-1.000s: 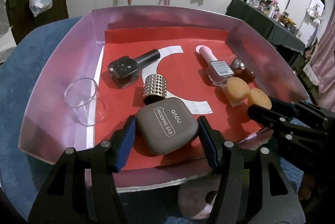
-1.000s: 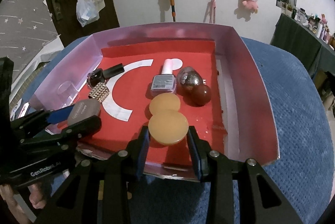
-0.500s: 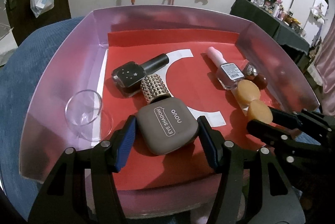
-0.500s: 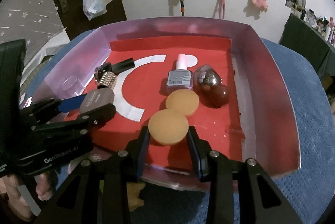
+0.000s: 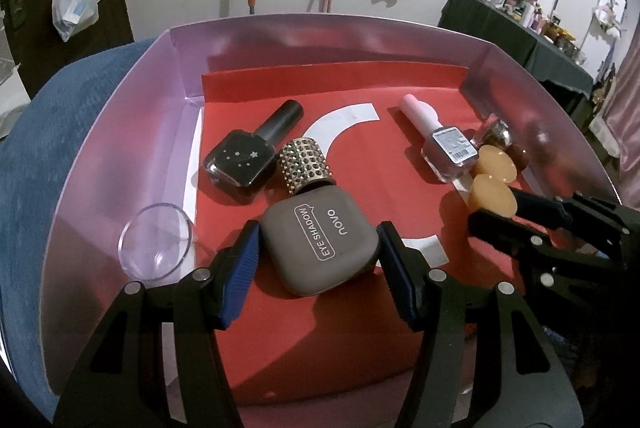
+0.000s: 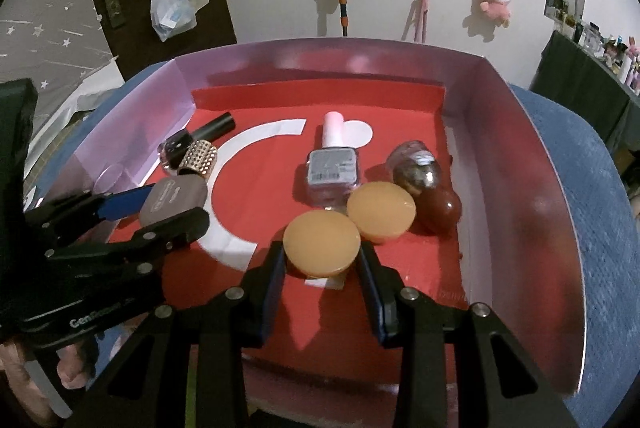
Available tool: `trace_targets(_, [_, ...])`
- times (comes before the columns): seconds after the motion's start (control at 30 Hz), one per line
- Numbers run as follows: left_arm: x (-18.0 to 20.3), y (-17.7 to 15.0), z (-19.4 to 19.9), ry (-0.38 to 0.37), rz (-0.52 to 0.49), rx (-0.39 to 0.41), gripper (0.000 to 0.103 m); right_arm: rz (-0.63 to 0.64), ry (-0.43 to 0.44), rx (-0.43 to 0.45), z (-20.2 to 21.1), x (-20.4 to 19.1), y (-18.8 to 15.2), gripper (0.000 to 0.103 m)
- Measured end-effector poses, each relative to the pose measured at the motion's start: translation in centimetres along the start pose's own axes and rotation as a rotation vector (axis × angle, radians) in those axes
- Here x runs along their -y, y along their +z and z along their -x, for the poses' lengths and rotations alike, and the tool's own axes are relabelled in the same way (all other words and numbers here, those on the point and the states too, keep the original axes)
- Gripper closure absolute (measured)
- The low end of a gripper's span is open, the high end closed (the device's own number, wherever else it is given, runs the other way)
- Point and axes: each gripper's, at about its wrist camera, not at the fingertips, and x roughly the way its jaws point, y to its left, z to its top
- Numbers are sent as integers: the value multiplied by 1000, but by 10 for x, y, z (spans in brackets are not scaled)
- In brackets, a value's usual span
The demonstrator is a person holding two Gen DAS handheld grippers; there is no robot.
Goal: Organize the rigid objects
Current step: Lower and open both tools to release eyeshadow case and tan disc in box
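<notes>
Both my grippers are over the pink-walled tray (image 5: 120, 132) with its red liner (image 6: 400, 132). My left gripper (image 5: 318, 256) is clamped on the grey eye shadow compact (image 5: 320, 240), blue pads against its two sides; the compact's far edge is touching the gold studded cylinder (image 5: 306, 164). Just beyond that lies the black nail polish bottle (image 5: 244, 158), on its side. A clear round lid (image 5: 154, 242) sits by the tray's left wall. My right gripper (image 6: 322, 262) is closed on an orange round puff (image 6: 322, 242), pads on either edge. A second orange puff (image 6: 382, 212) sits just beside it, touching or nearly so. Behind these: a pale nail polish bottle with pink cap (image 6: 332, 166), lying flat, and a dark brown rounded item (image 6: 438, 212) beside a shiny one (image 6: 416, 168)
</notes>
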Motion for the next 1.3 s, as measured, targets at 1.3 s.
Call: trace_targets(1.3, [-1,3,-4,-6,-23,3,46,35,-95,29,-15,10,24,64])
